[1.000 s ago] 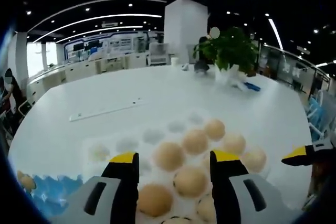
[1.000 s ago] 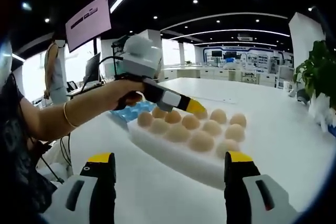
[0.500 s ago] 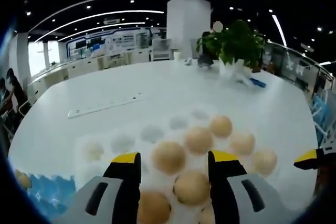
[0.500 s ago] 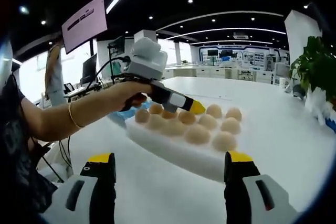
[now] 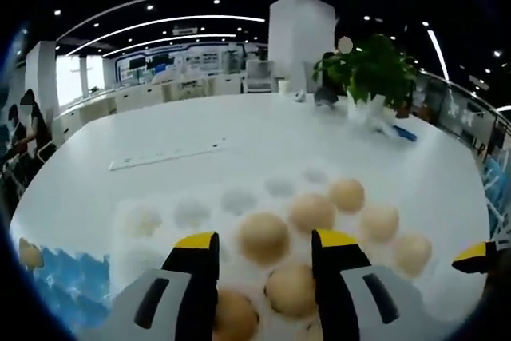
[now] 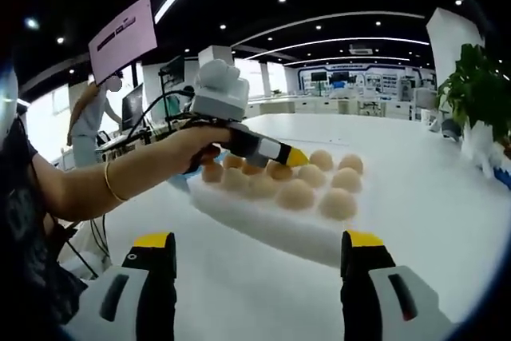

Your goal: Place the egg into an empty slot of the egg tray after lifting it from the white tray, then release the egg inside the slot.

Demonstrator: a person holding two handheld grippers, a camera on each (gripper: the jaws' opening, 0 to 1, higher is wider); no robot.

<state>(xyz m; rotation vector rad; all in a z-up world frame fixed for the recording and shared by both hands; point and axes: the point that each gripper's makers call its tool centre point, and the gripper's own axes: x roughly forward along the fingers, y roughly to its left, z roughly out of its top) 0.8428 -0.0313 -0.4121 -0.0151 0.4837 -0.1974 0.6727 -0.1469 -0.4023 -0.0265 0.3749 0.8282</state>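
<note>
A white foam egg tray [image 5: 128, 237] lies on the white table, with several tan eggs in its near slots and empty slots [image 5: 238, 200] along its far row. My left gripper [image 5: 265, 241] hovers open just above the tray, one egg [image 5: 263, 237] resting in its slot between the yellow tips. In the right gripper view, a hand holds the left gripper [image 6: 239, 140] over the egg tray [image 6: 263, 217], its yellow tip above the eggs [image 6: 295, 194]. My right gripper [image 6: 259, 241] stands open near the tray's front side, holding nothing.
A blue tray or cloth [image 5: 72, 289] with an egg [image 5: 29, 253] sits at the near left. Farther back on the table are a long white strip [image 5: 164, 156], a potted plant [image 5: 371, 69] and a blue pen [image 5: 403, 132]. A person [image 6: 92, 117] stands beyond the table's left edge.
Both views have drifted slightly. The left gripper stays open over the same eggs; the right gripper's tip has slid lower at the right edge of the left gripper view.
</note>
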